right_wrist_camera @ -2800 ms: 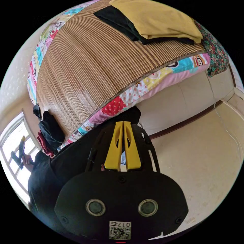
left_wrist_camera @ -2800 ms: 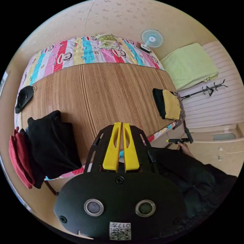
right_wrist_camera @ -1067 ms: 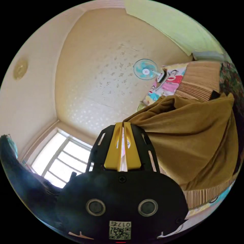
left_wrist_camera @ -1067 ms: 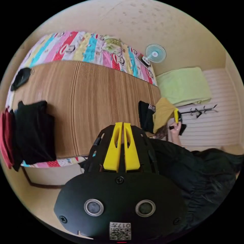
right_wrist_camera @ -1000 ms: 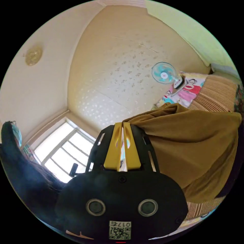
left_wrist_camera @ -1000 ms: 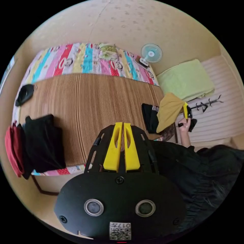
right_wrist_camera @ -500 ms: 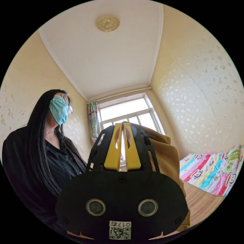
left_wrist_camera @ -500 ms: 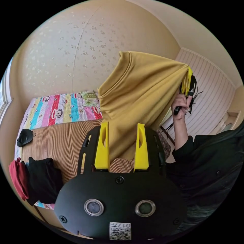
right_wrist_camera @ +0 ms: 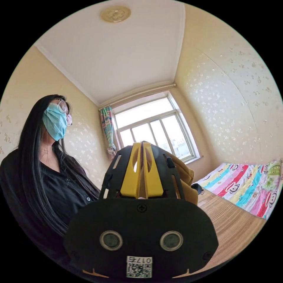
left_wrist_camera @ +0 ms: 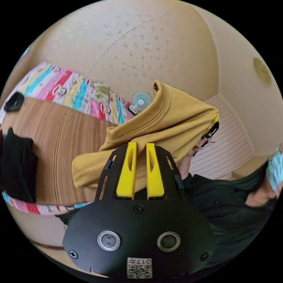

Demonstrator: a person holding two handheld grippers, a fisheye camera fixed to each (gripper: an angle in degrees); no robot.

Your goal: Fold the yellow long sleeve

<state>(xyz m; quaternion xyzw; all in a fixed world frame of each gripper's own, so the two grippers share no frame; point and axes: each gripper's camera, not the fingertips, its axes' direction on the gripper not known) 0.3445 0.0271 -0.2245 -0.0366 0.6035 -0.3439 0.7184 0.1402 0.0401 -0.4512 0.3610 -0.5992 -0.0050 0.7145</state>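
Note:
The yellow long sleeve (left_wrist_camera: pixel 165 126) hangs in the air over the bed in the left gripper view, collar toward the wall. One corner is pinched by my right gripper (left_wrist_camera: pixel 215 125), held in a hand. My left gripper (left_wrist_camera: pixel 141 145) sits against the hanging cloth, its yellow jaws drawn close with fabric in the narrow gap. In the right gripper view my right gripper (right_wrist_camera: pixel 142 144) is shut, a sliver of the mustard cloth between its jaws and a bunch of the yellow long sleeve (right_wrist_camera: pixel 184 179) beside them.
A bamboo mat (left_wrist_camera: pixel 53 132) covers the bed over a striped cartoon quilt (left_wrist_camera: pixel 67 91). Folded black clothes (left_wrist_camera: pixel 16 168) lie near the bed's edge, and a small fan (left_wrist_camera: pixel 141 101) stands by the wall. The person (right_wrist_camera: pixel 50 165) stands close, with a window (right_wrist_camera: pixel 153 129) behind.
The right gripper took the yellow long sleeve off the bed pile and raised it. The left jaws, wide open half a second ago, have closed in on the hanging cloth. Both views have swung.

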